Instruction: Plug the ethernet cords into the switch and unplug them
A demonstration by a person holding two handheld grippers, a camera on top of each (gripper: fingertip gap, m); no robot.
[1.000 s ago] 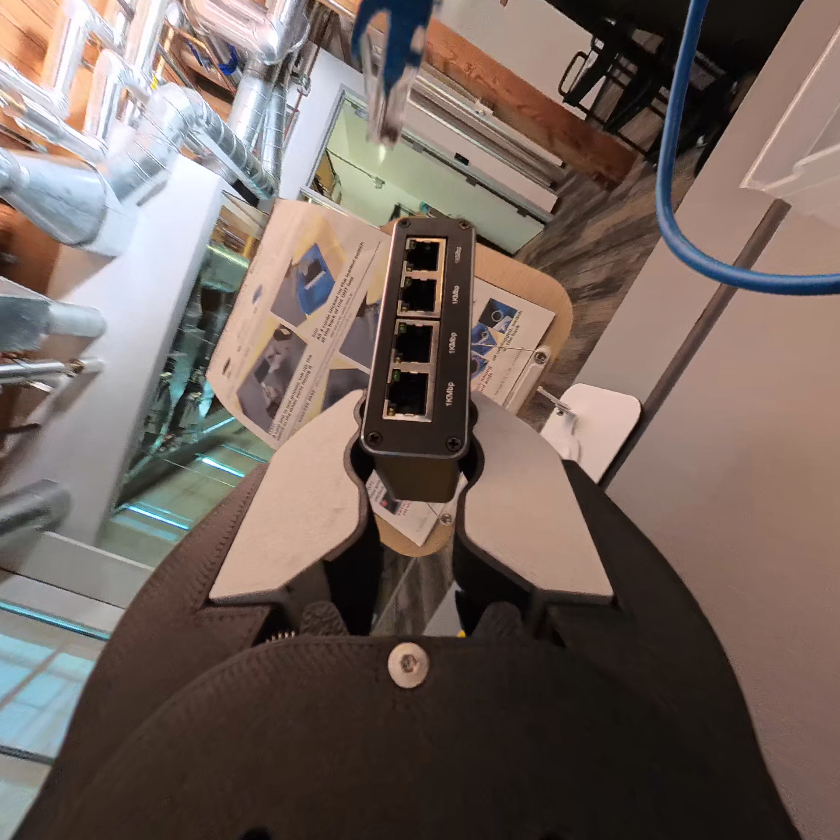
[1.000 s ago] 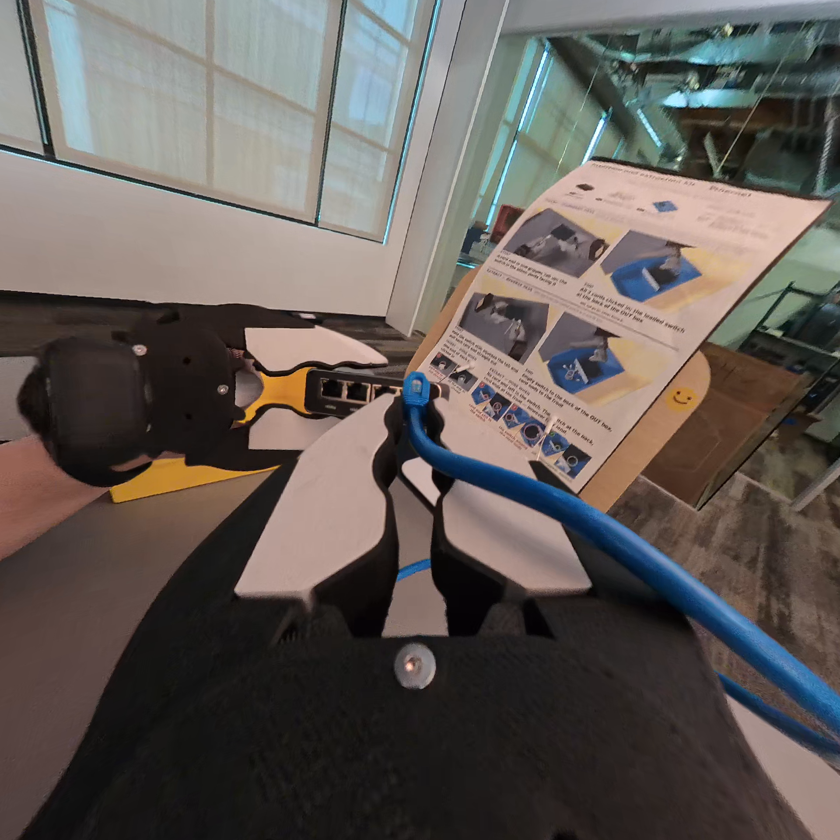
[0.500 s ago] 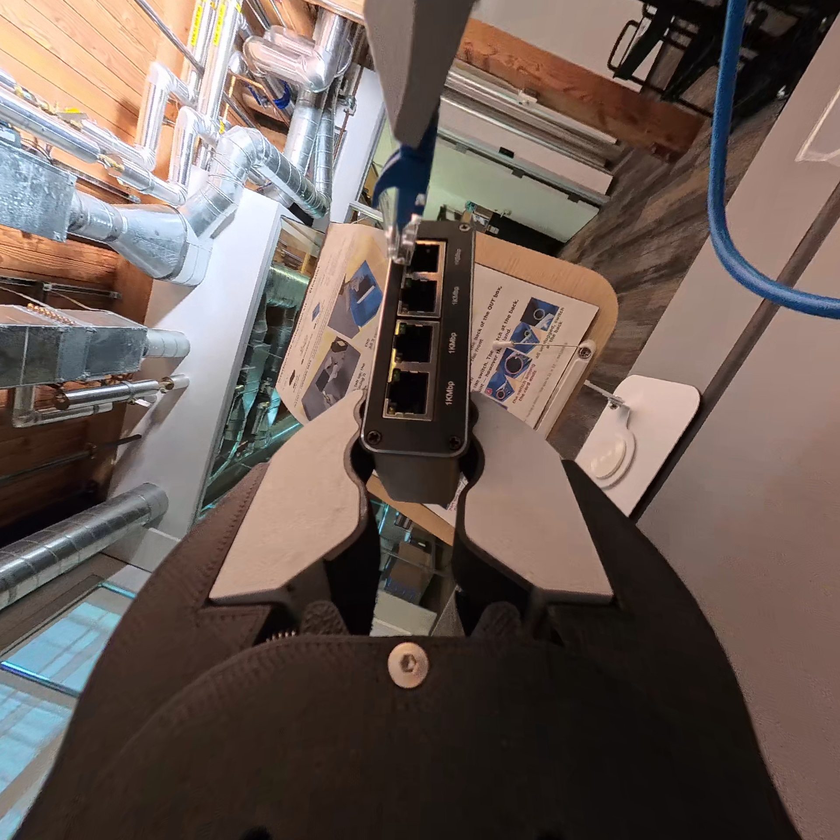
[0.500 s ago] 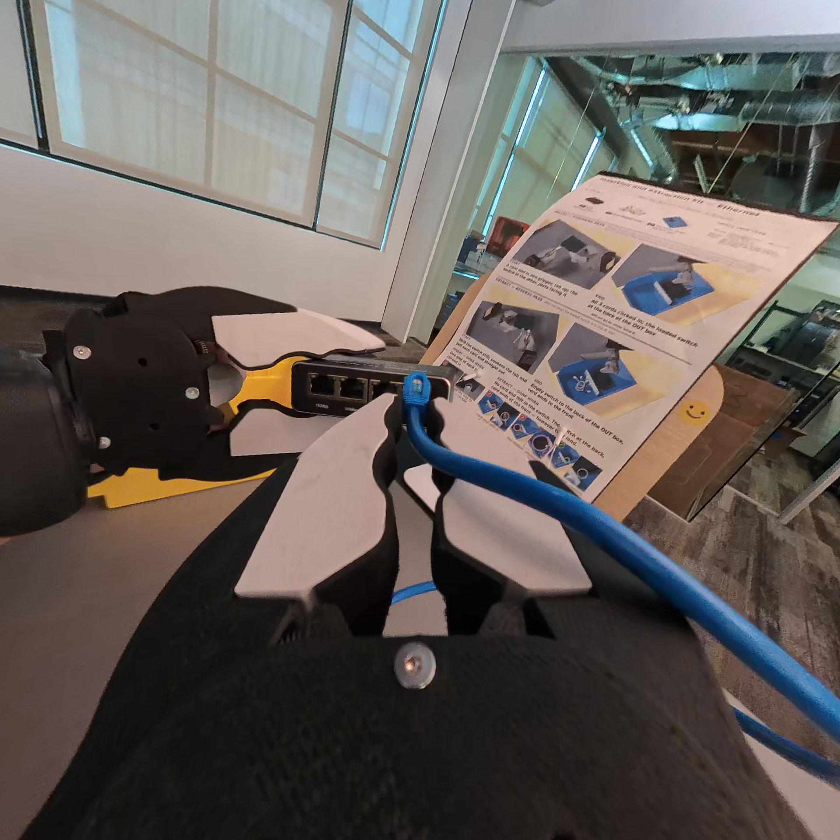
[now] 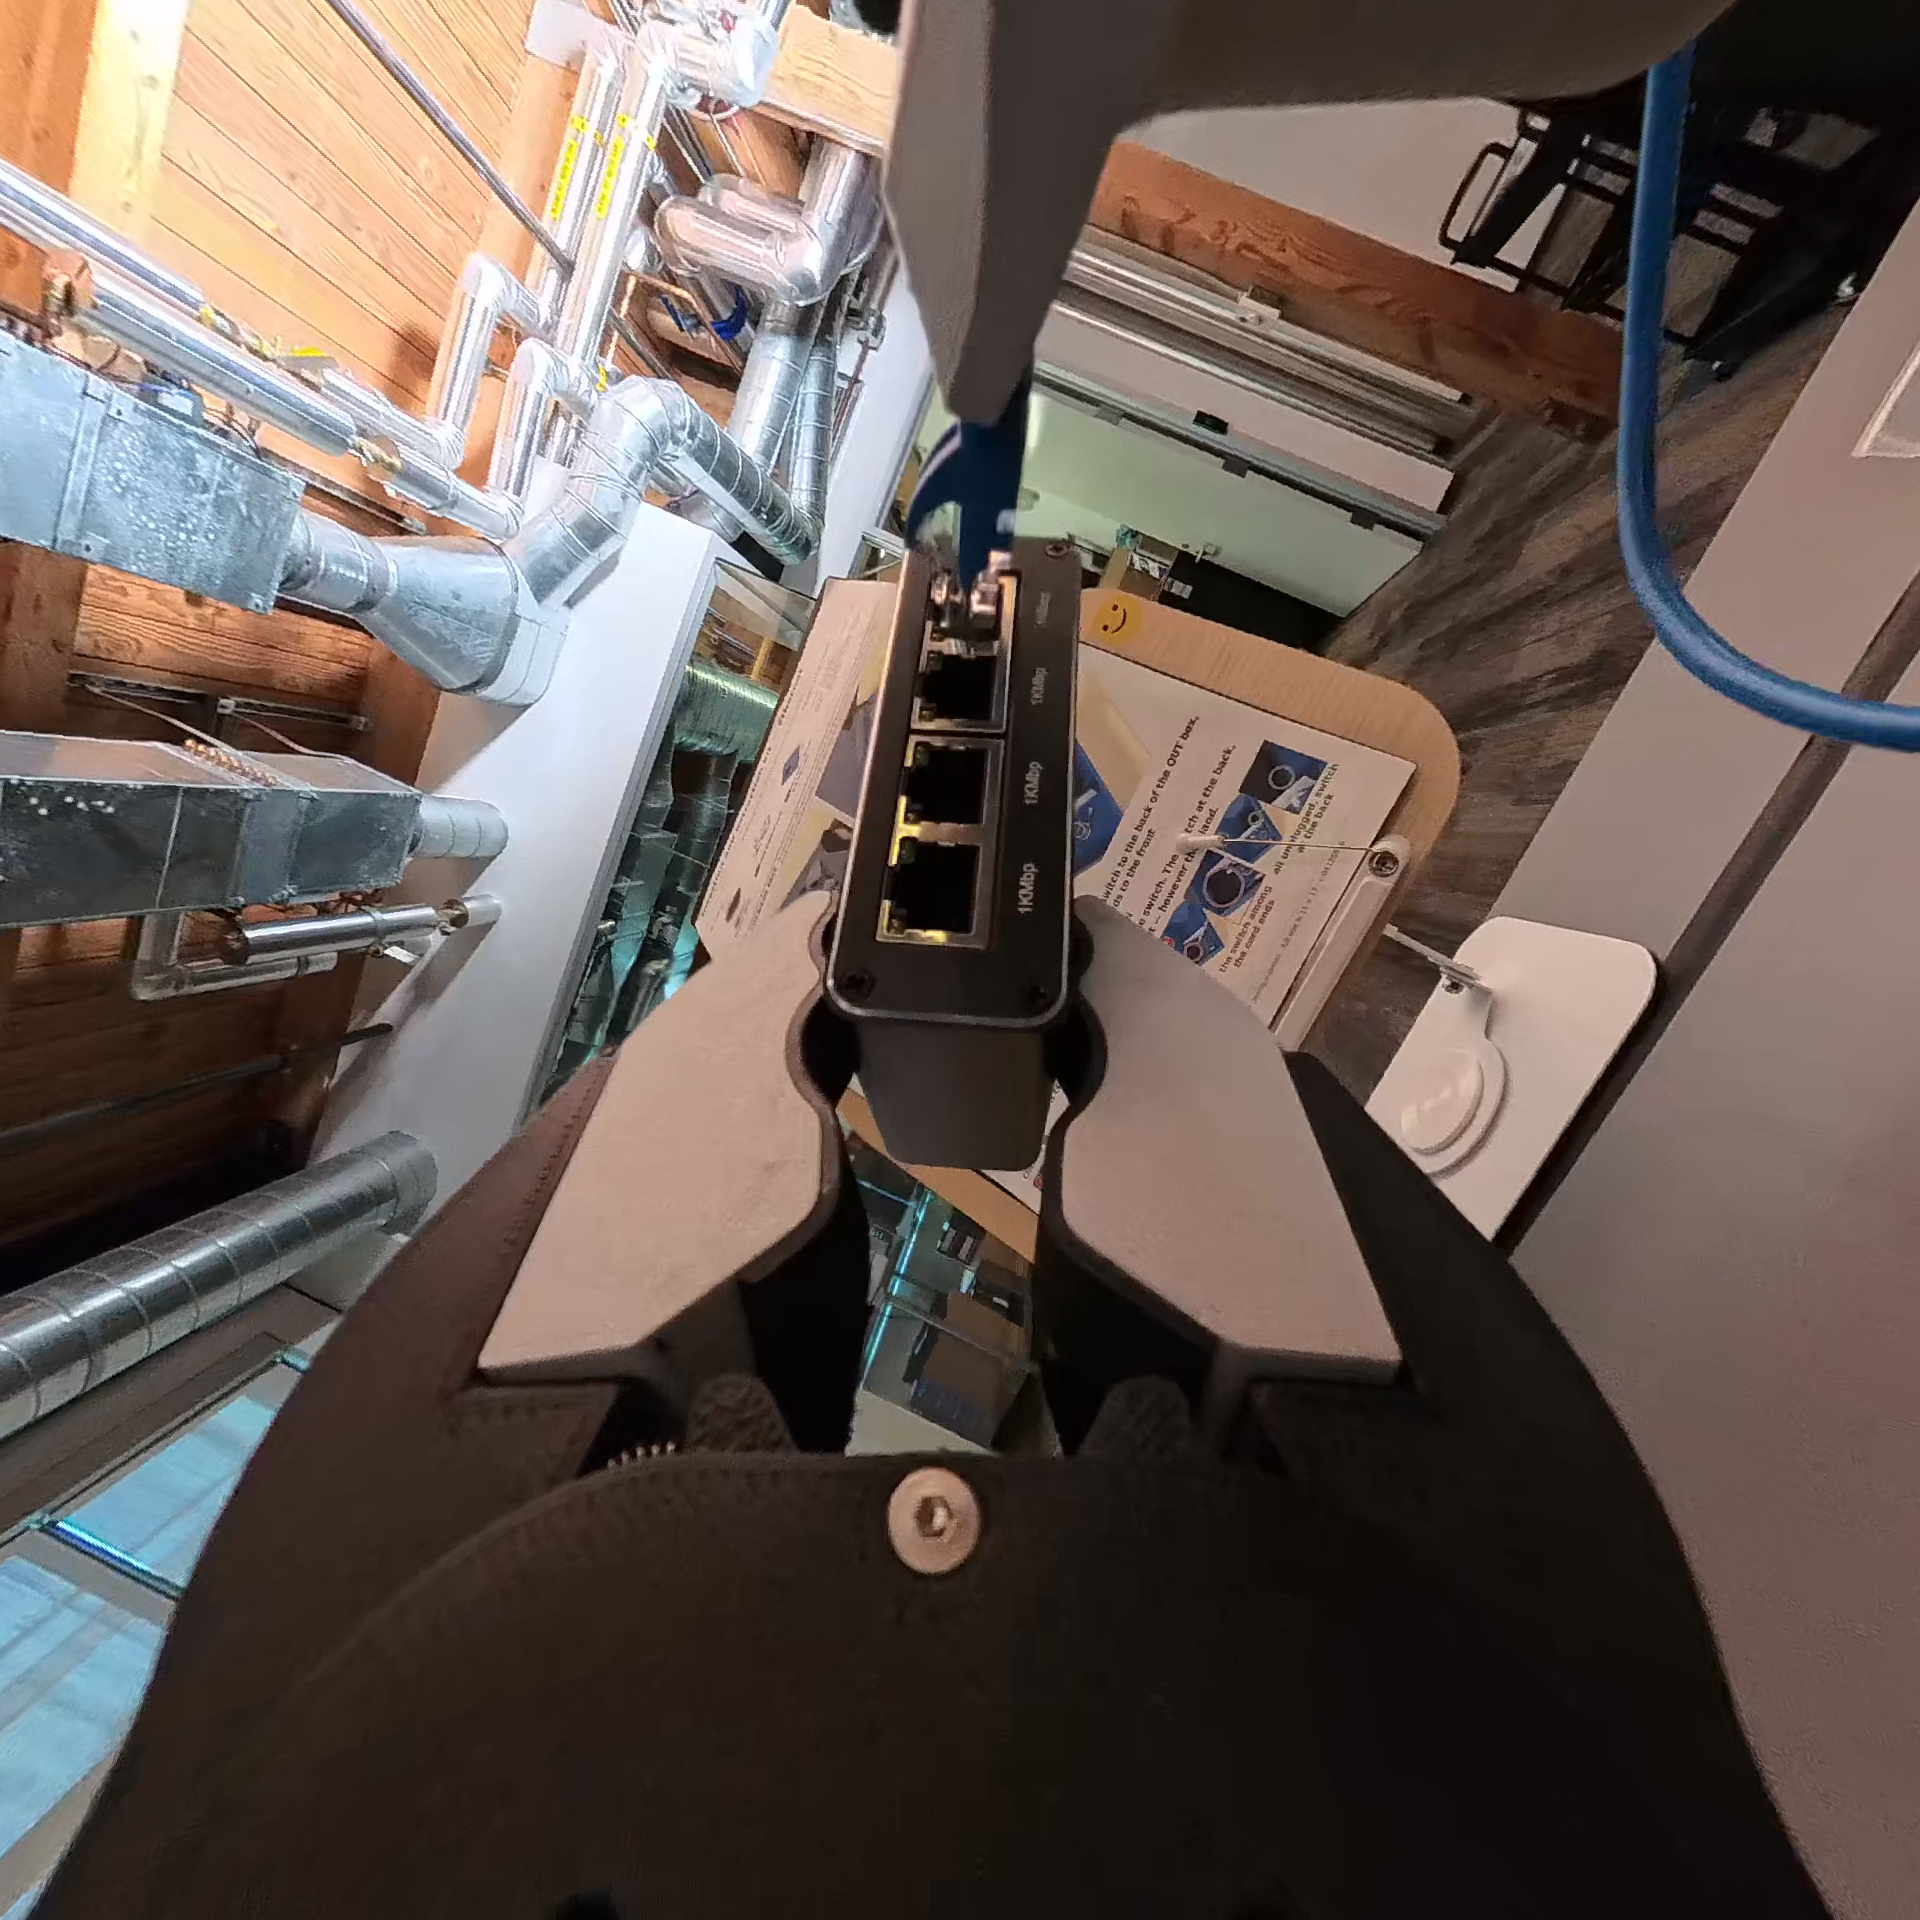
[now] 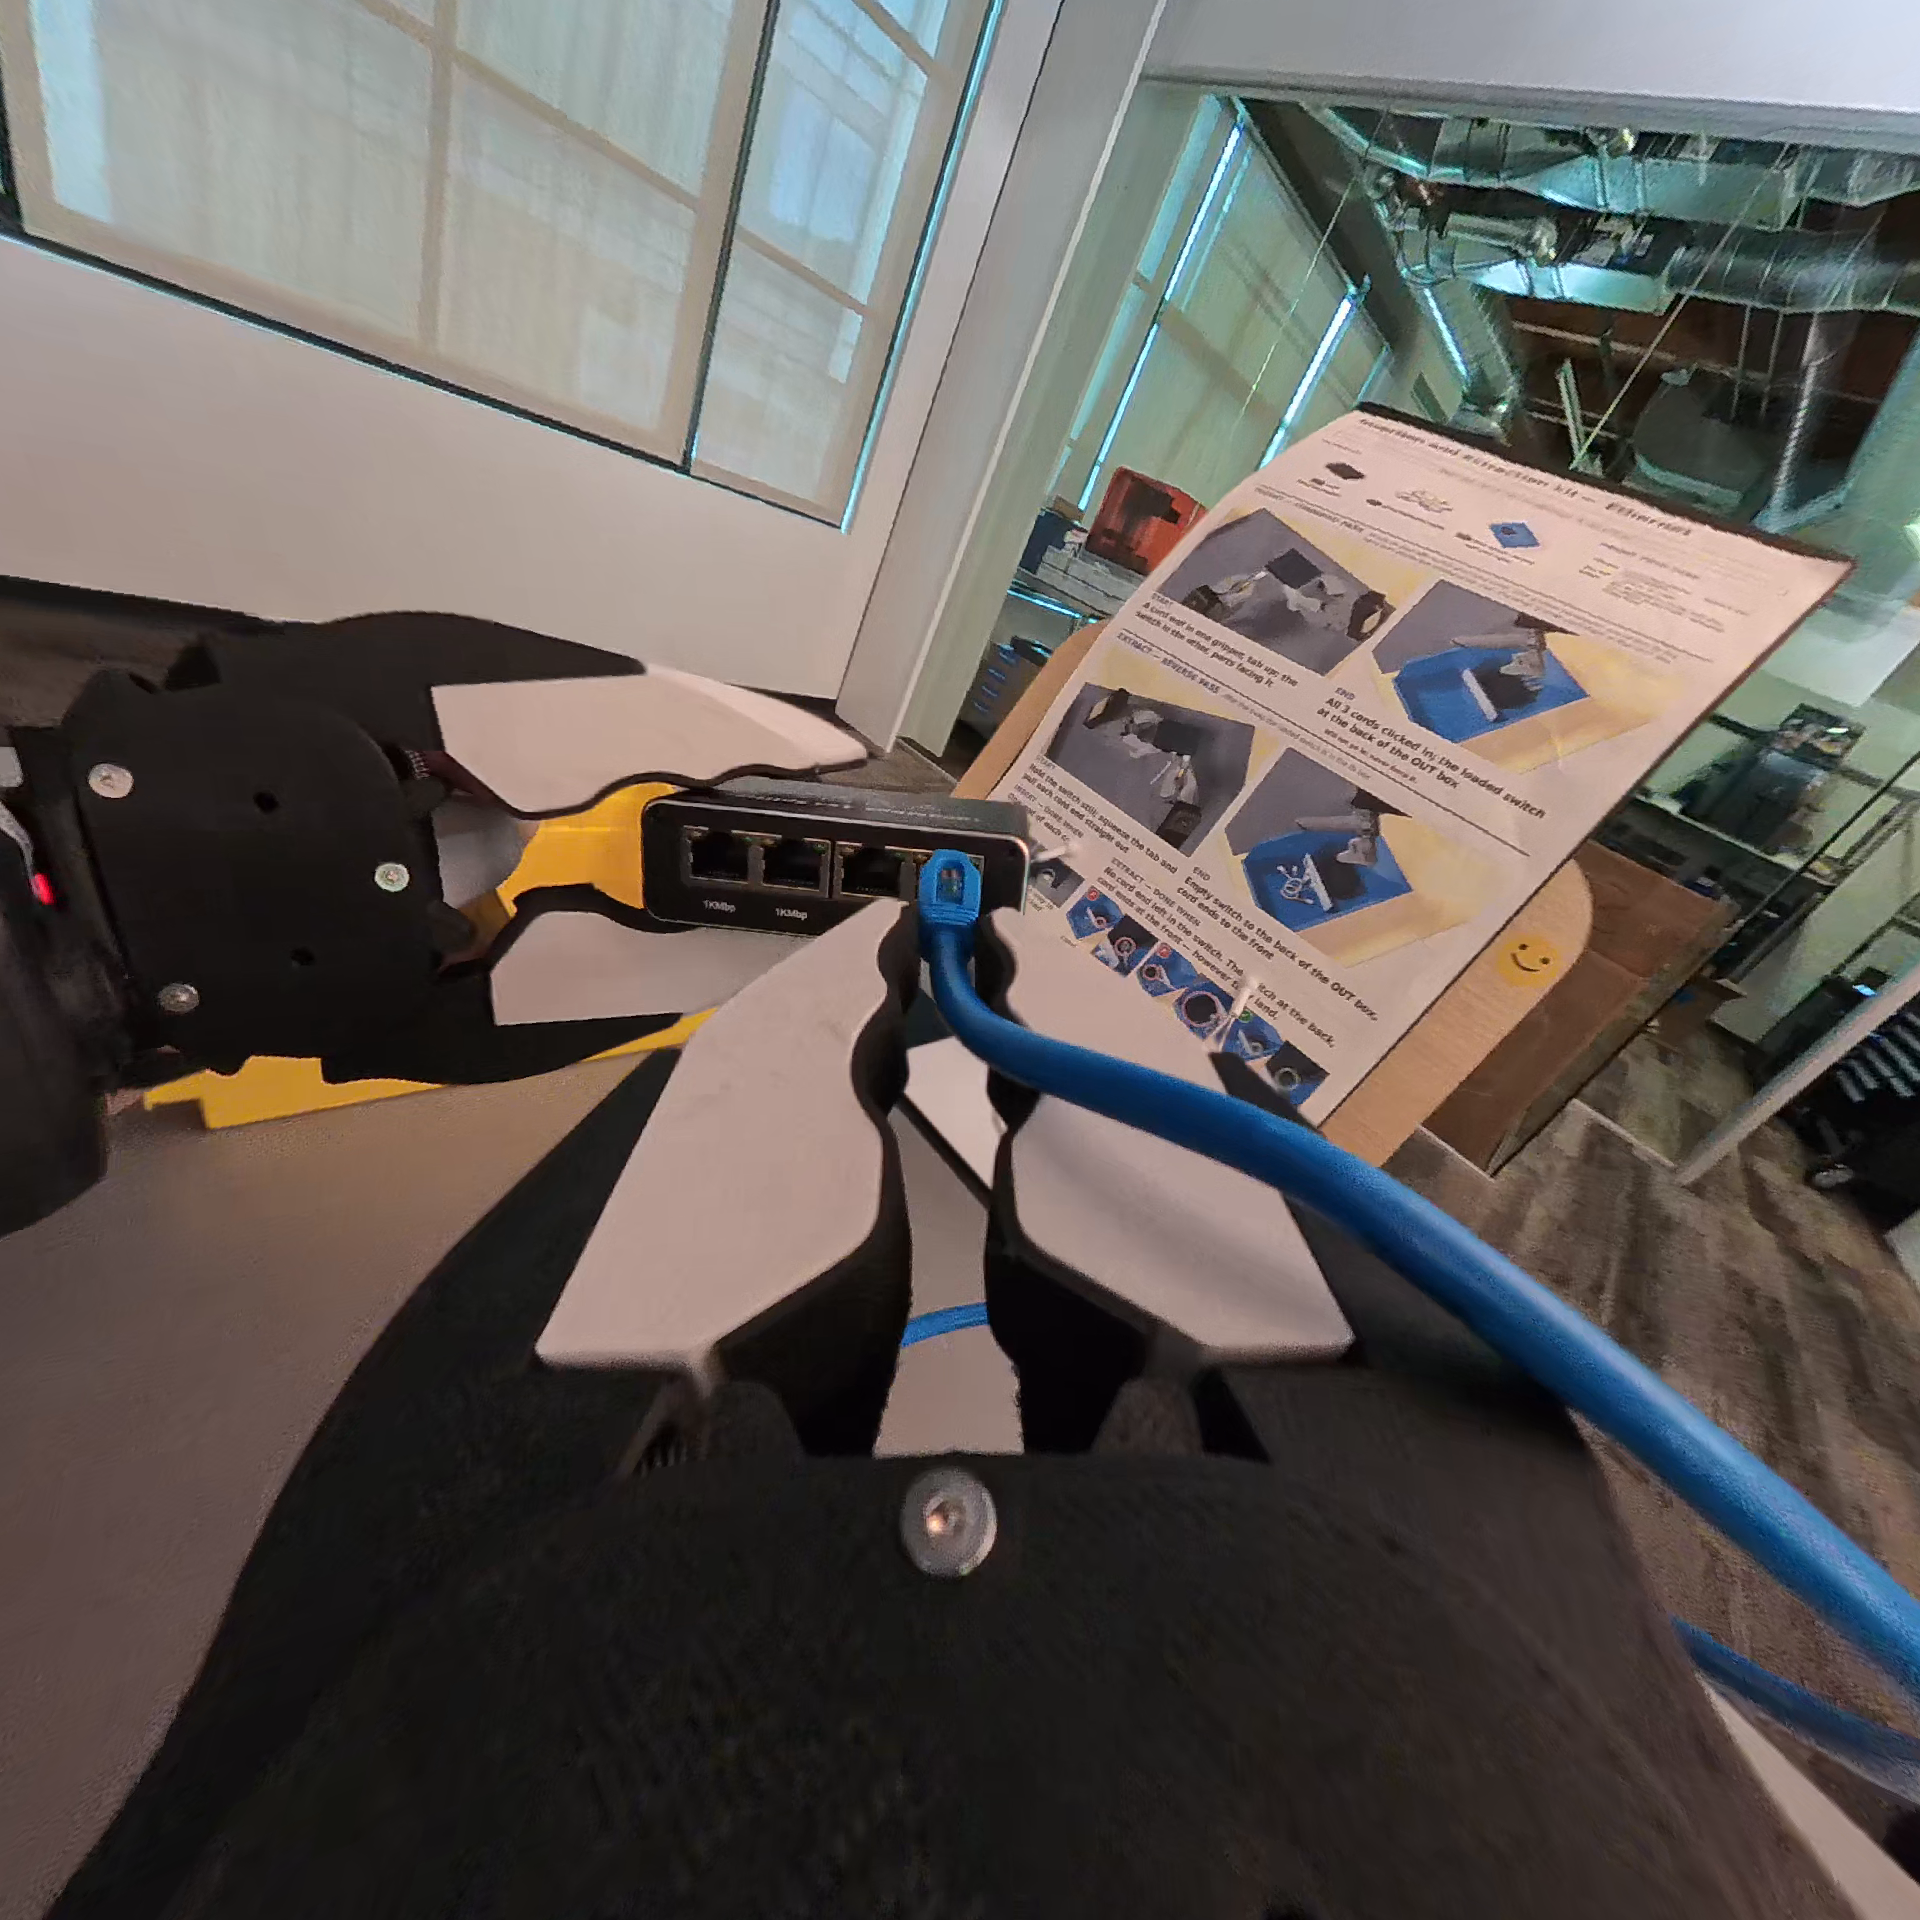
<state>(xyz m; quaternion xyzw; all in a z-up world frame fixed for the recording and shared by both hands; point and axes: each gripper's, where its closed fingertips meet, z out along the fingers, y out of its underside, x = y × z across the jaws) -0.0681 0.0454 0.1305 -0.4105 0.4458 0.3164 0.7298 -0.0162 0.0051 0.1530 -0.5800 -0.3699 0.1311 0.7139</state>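
Observation:
My left gripper [image 5: 951,1023] is shut on a black ethernet switch [image 5: 961,790] and holds it in the air, ports facing the camera. The switch [image 6: 831,857] also shows in the right wrist view, held by the left gripper [image 6: 582,831]. My right gripper [image 6: 943,935] is shut on a blue ethernet cord [image 6: 1299,1164] just behind its plug [image 6: 951,883]. The plug [image 5: 971,582] sits at the mouth of the switch's end port, farthest from the left gripper. I cannot tell how deep it is seated. The other three ports are empty.
A printed instruction sheet on a wooden board [image 6: 1382,790] stands behind the switch. A yellow holder [image 6: 312,1091] lies on the grey table [image 6: 260,1299] under the left gripper. A white stand base [image 5: 1507,1049] sits beside the board. The cord loops off to the right [image 5: 1704,644]. My hands' fingertips stand some 7 cm from each other.
My right gripper has carried the blue plug from well off the switch to the mouth of the end port. The left gripper has kept hold of the switch and turned it a little.

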